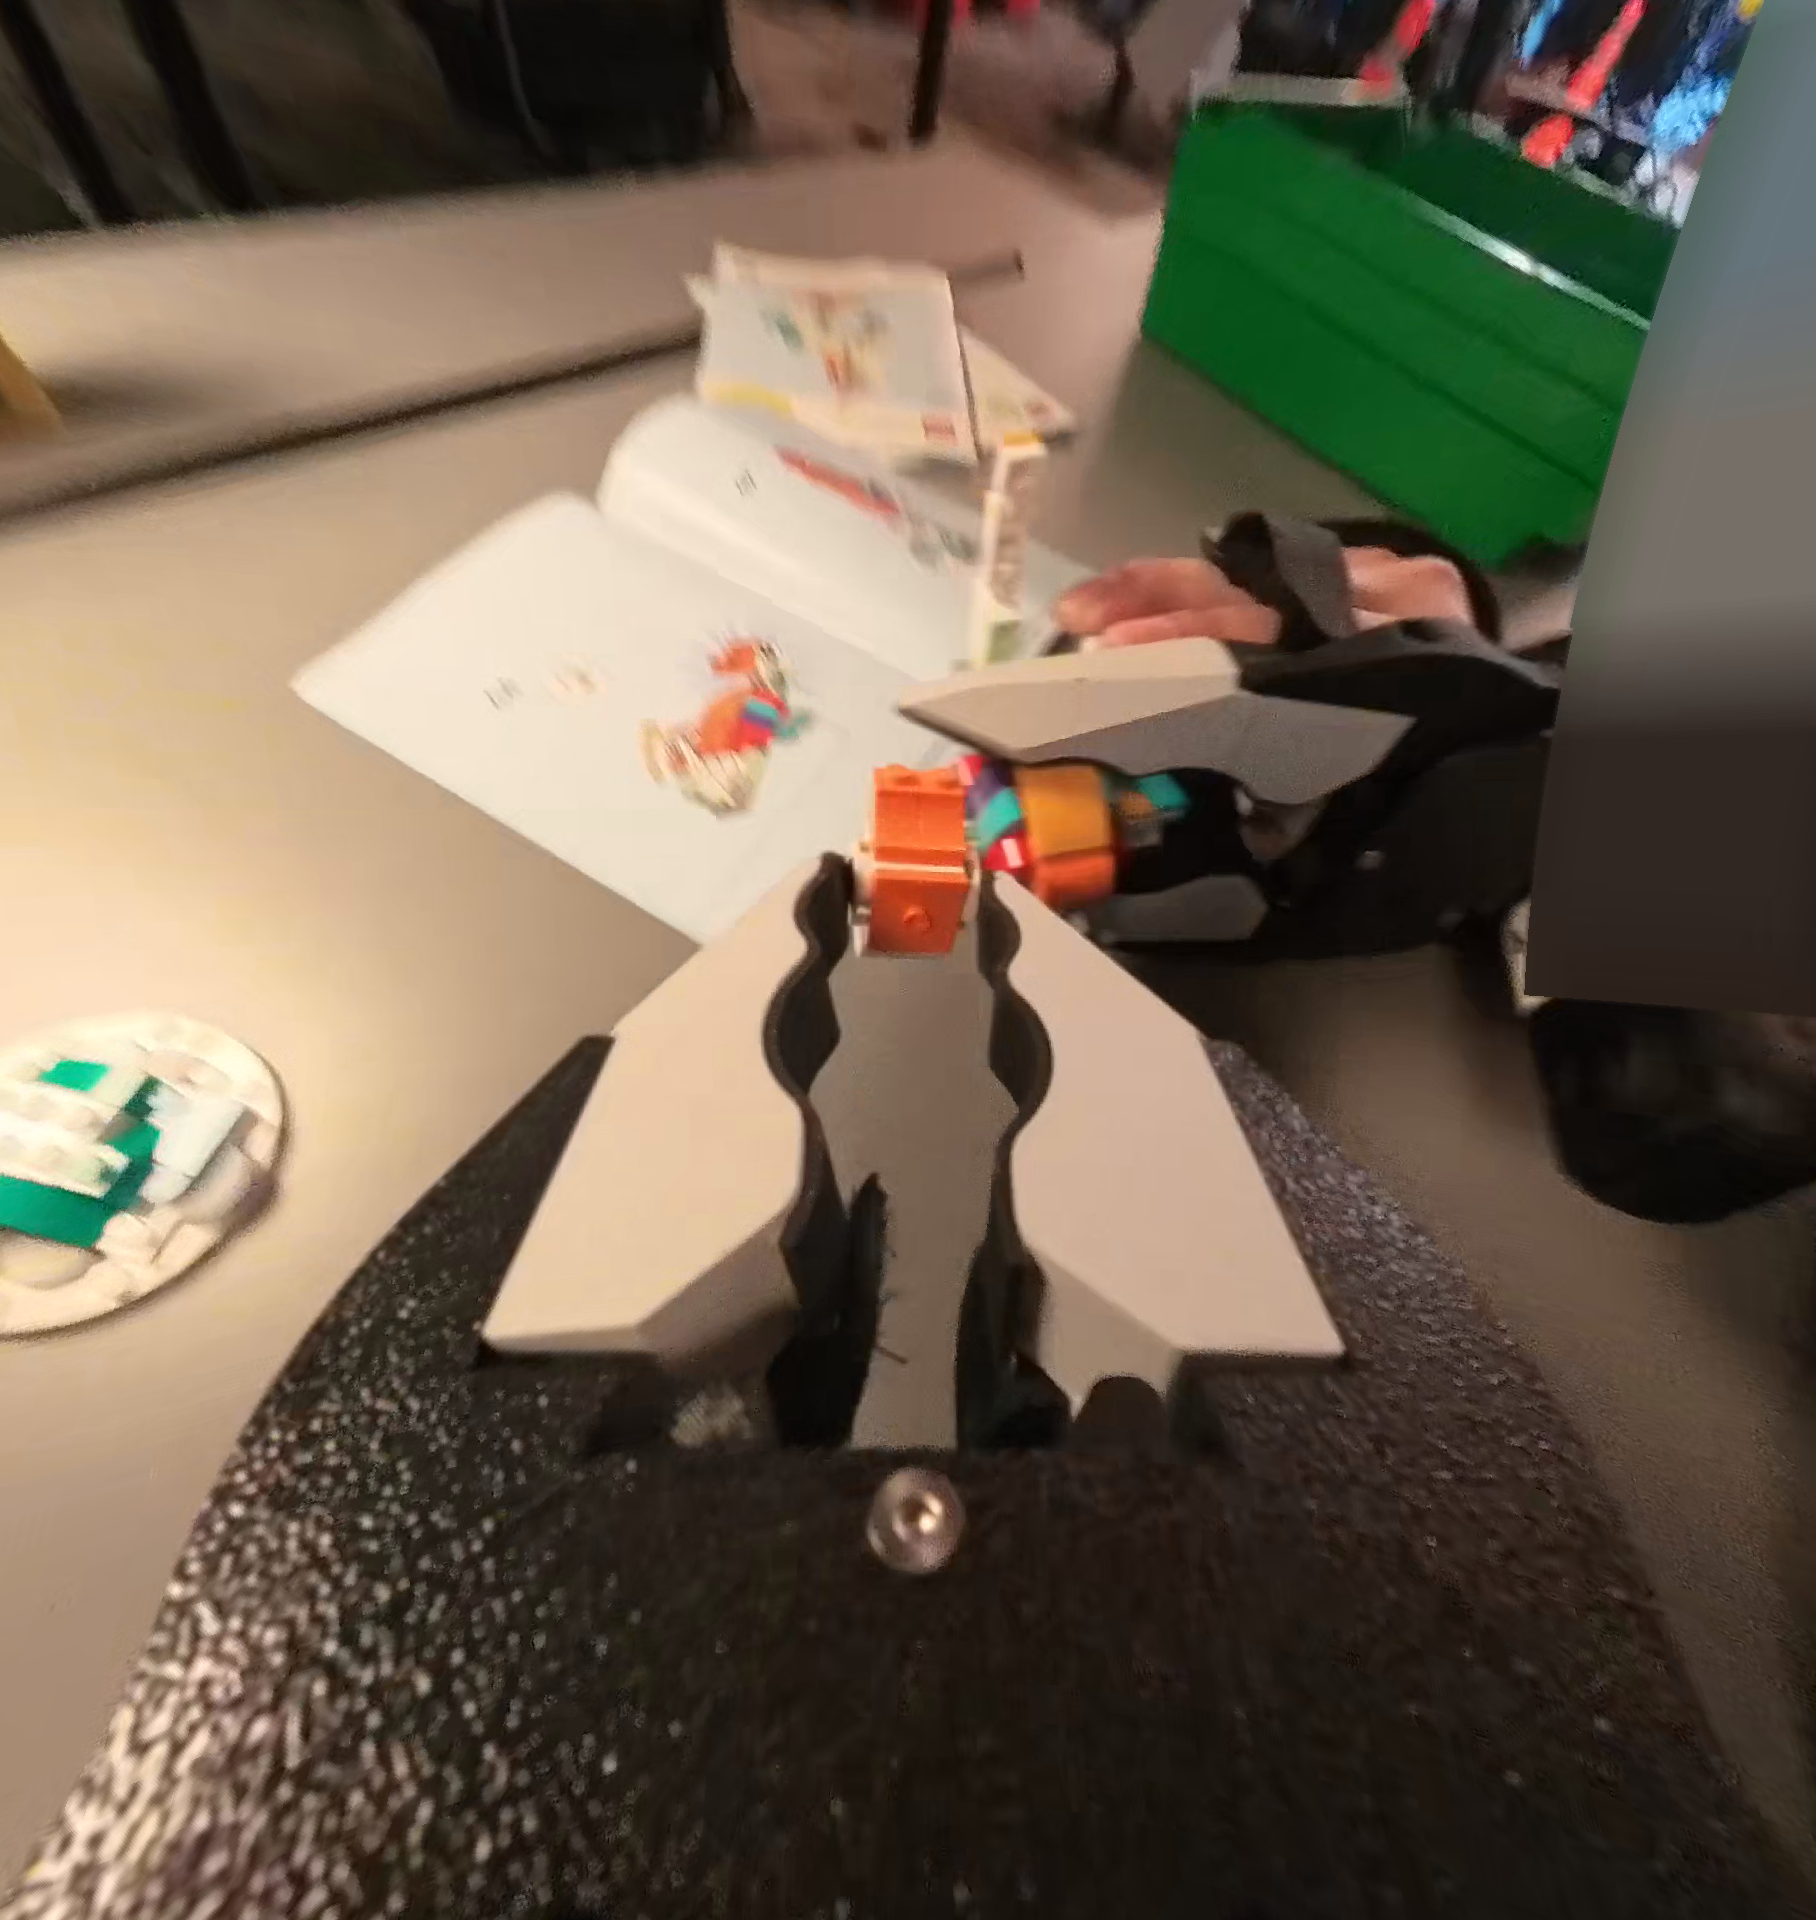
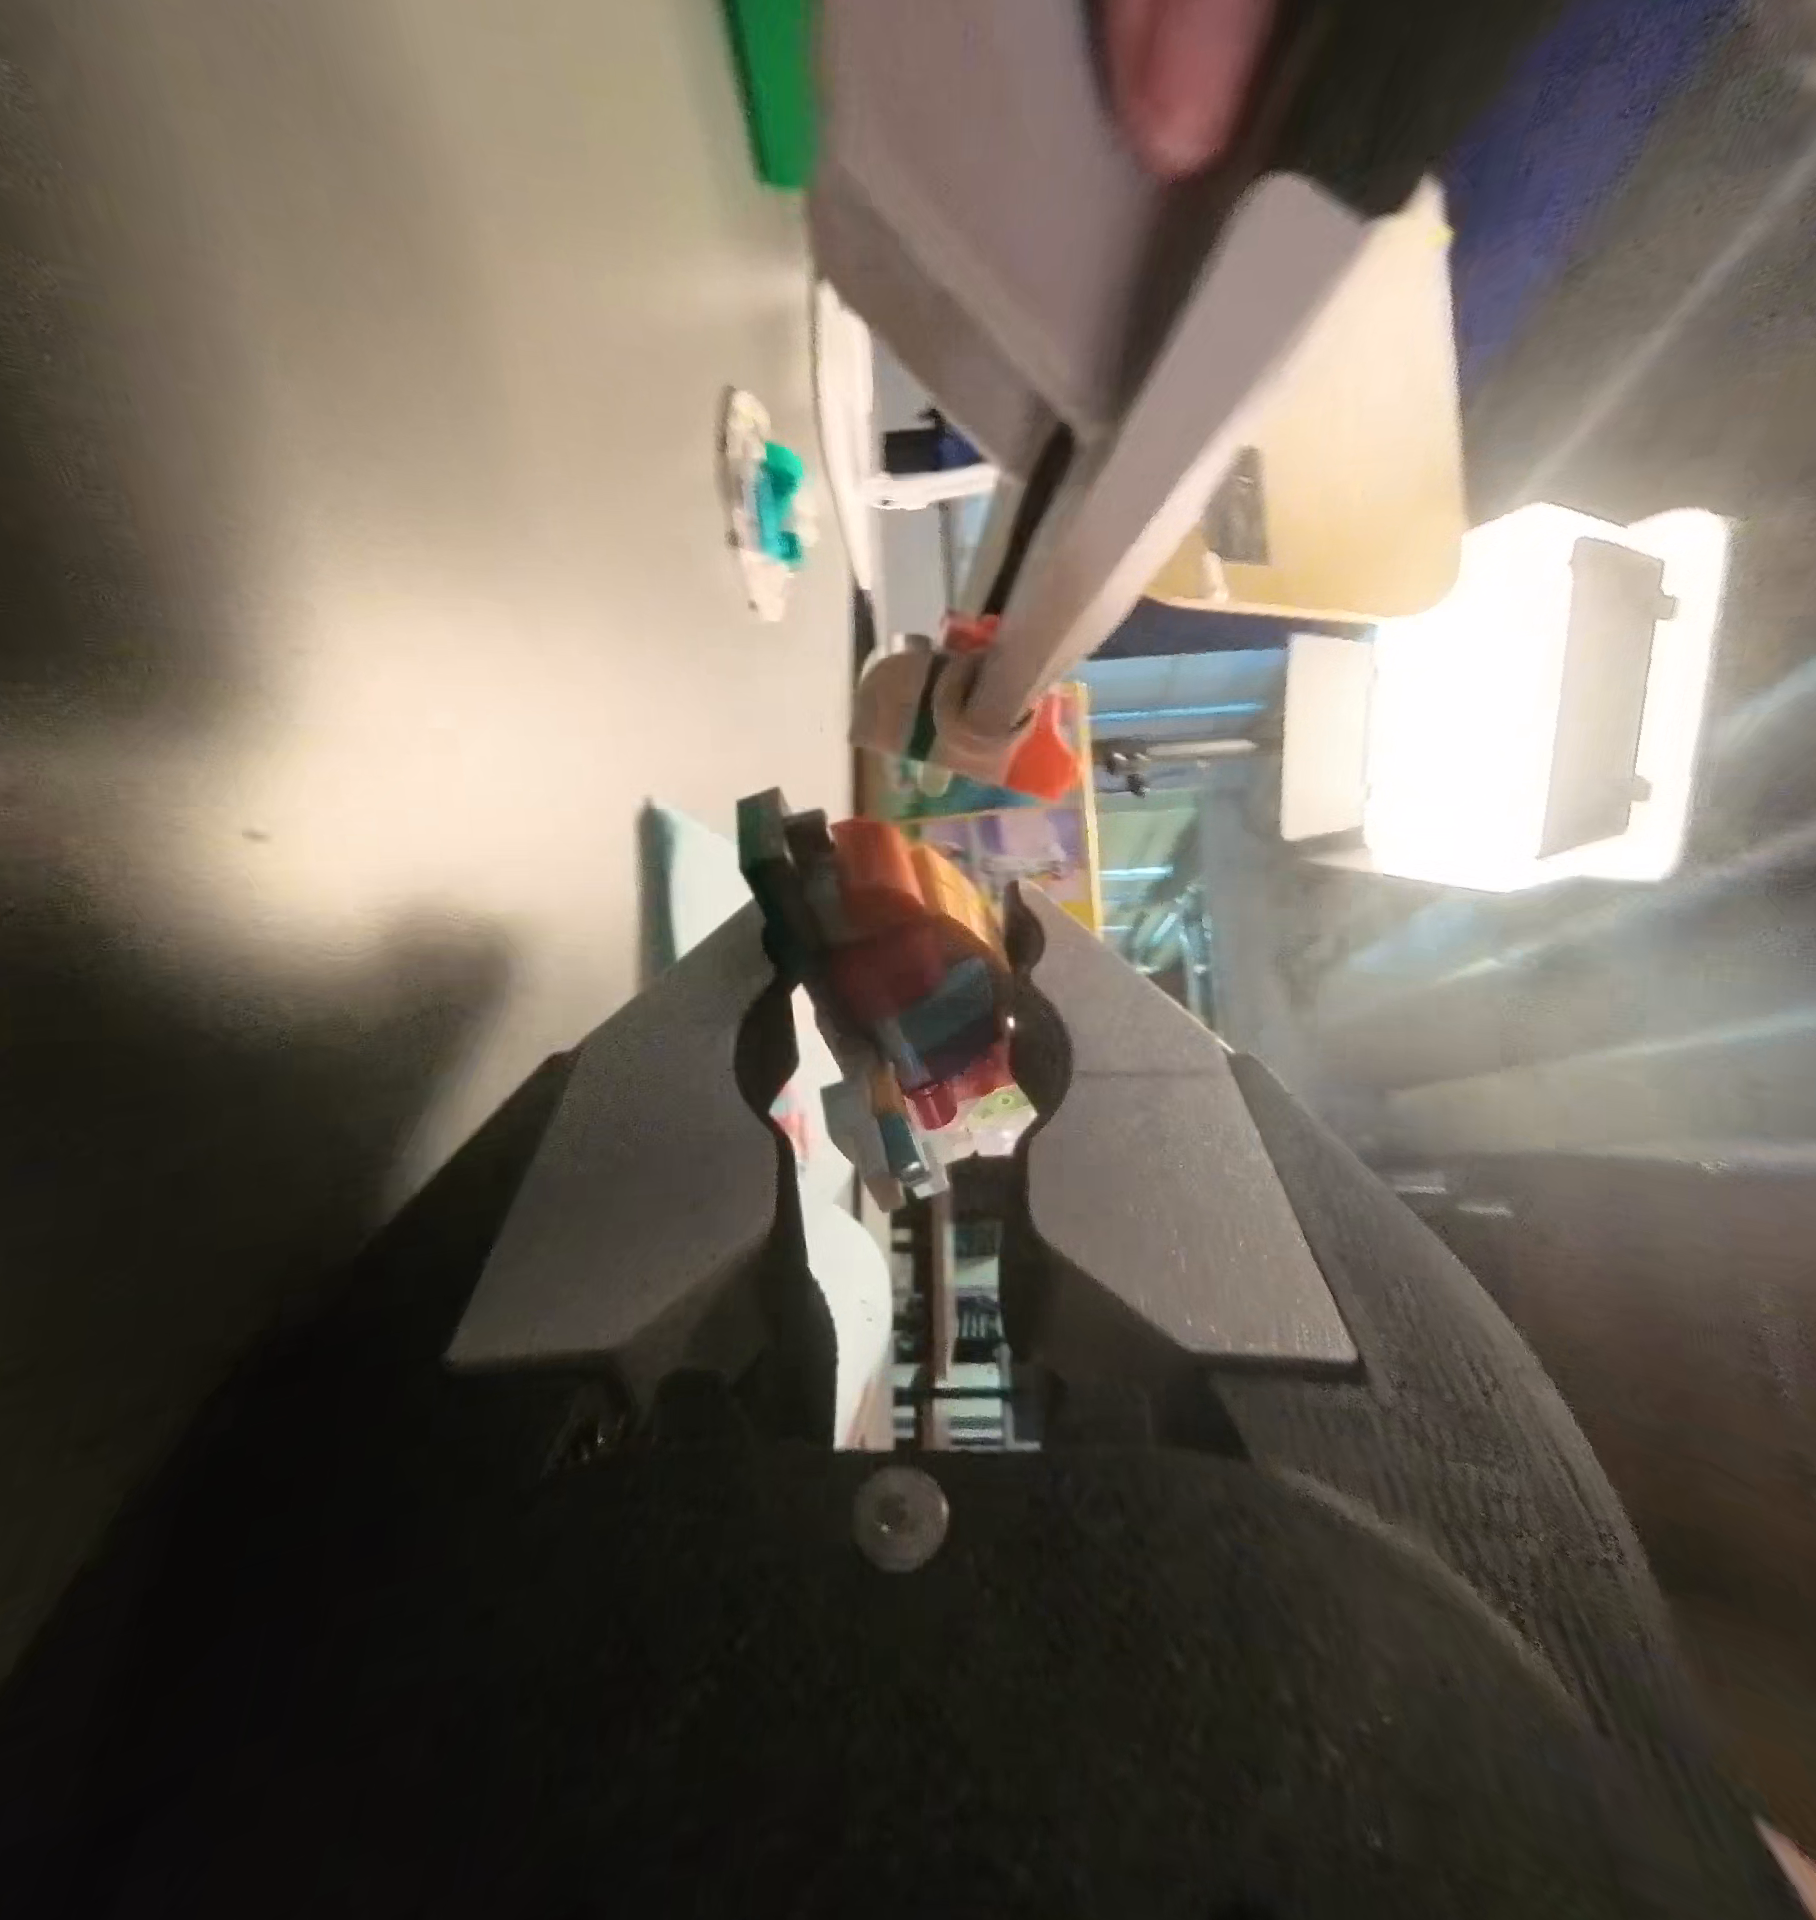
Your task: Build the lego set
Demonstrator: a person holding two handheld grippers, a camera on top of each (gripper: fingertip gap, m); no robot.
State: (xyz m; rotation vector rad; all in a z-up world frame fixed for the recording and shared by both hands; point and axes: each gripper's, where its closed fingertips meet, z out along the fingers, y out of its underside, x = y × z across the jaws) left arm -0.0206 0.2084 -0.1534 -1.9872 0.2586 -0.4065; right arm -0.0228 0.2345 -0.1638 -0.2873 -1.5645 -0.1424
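Note:
My left gripper [image 1: 914,904] is shut on a small orange and white brick piece [image 1: 914,883], held above the table. Just right of it, my right gripper [image 1: 1091,717] lies on its side and holds a multicoloured model [image 1: 1060,831] of orange, teal and red bricks. In the right wrist view my right gripper [image 2: 893,935] is shut on that model [image 2: 904,977]. The left gripper [image 2: 1029,582] reaches in from above there, with its small piece [image 2: 945,707] at its tip. The two builds are close but apart.
An open instruction booklet [image 1: 571,665] lies on the grey table [image 1: 208,810] behind the grippers, with more booklets [image 1: 842,343] farther back. A round white plate [image 1: 104,1164] with green and white bricks sits at the left. A green bin [image 1: 1403,291] stands at back right.

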